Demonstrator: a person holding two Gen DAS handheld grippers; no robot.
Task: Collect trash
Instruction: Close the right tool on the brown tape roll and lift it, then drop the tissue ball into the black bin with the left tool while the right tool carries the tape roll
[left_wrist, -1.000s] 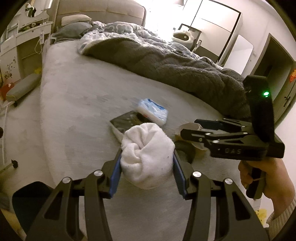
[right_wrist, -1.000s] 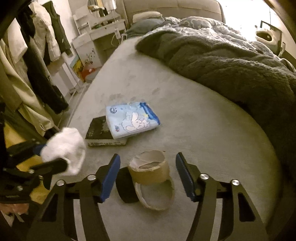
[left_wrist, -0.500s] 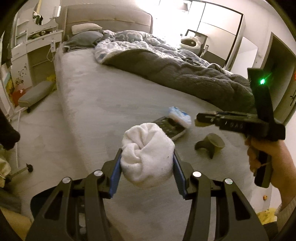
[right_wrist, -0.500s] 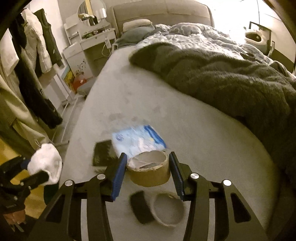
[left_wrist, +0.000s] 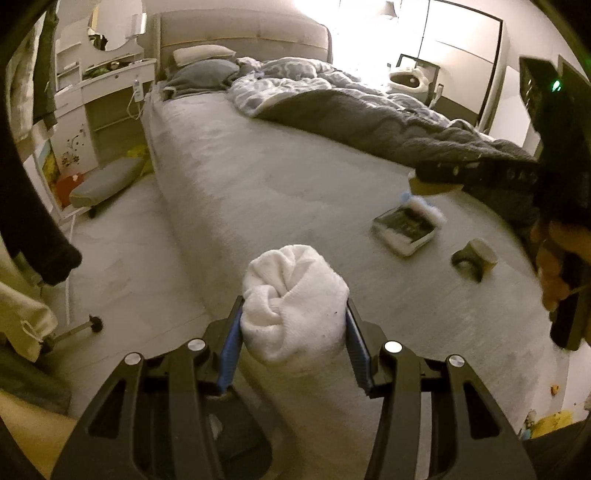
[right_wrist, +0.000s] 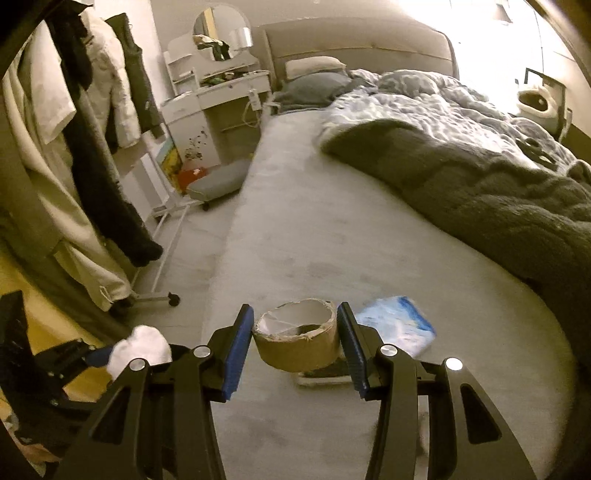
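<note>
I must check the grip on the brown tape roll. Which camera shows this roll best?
The right wrist view: the brown tape roll sits close and centred, clamped by the right gripper. The left wrist view shows only a blurred sliver under that gripper.

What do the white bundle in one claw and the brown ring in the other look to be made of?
The white bundle looks like soft knitted or terry cloth, perhaps a rolled sock: matte, fuzzy, folded into itself and bulging between the pads. The brown ring looks like cardboard, probably a spent tape core: dull brown wall with a torn, ragged, paler rim.
</note>
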